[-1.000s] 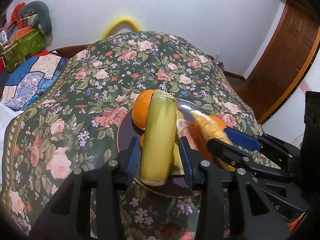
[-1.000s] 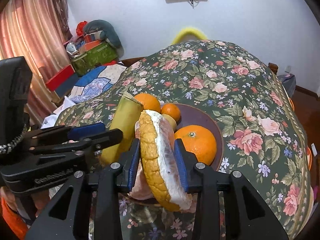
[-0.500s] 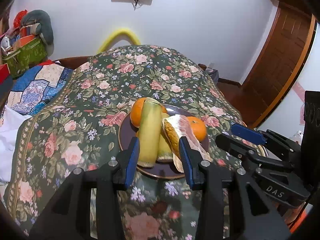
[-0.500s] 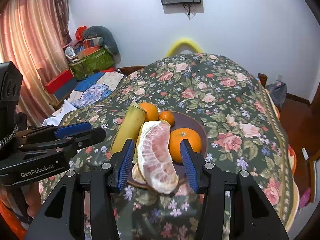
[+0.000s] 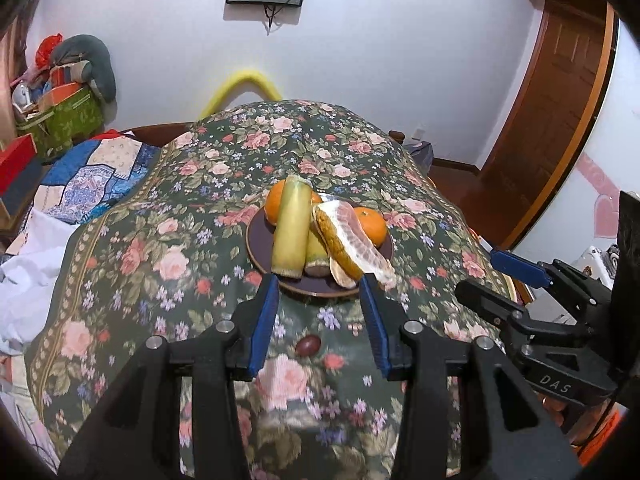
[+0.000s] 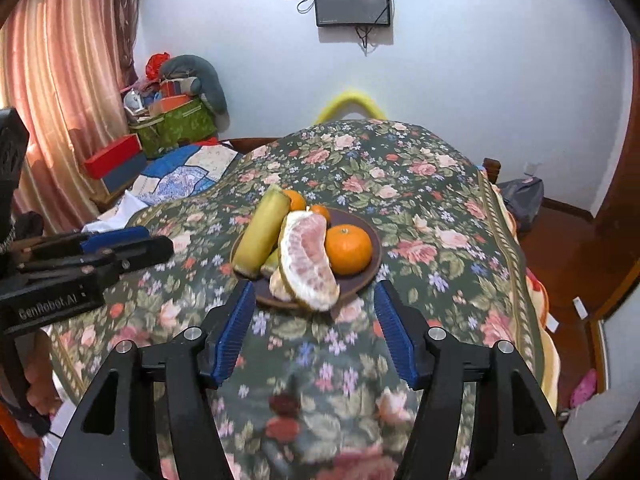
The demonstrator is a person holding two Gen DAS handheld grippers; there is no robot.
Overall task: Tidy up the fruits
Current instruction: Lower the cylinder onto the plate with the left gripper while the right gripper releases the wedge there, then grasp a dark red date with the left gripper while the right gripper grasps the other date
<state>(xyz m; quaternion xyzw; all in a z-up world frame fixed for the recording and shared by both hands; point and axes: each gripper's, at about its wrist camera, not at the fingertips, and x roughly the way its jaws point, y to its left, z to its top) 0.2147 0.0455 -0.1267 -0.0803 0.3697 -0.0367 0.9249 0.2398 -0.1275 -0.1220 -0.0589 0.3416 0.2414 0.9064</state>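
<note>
A dark brown plate [image 5: 256,240] [image 6: 360,276] sits mid-table and holds a yellow-green sugarcane piece [image 5: 291,227] [image 6: 260,236], a peeled pomelo wedge [image 5: 352,244] [image 6: 310,264] and oranges [image 5: 370,224] [image 6: 348,249]. My left gripper [image 5: 318,286] is open and empty, just short of the plate's near rim. My right gripper [image 6: 314,294] is open and empty, also just short of the plate. Each gripper shows at the side of the other's view.
The table wears a dark floral cloth [image 5: 180,248] [image 6: 440,240]. A patchwork quilt [image 5: 88,180] and boxes [image 6: 116,160] lie to the left. A wooden door [image 5: 552,112] stands at right. A screen [image 6: 352,2] hangs on the far wall.
Both grippers let go: the left released the sugarcane, the right the pomelo wedge. Both opened and drew back from the plate, where the fruits now rest.
</note>
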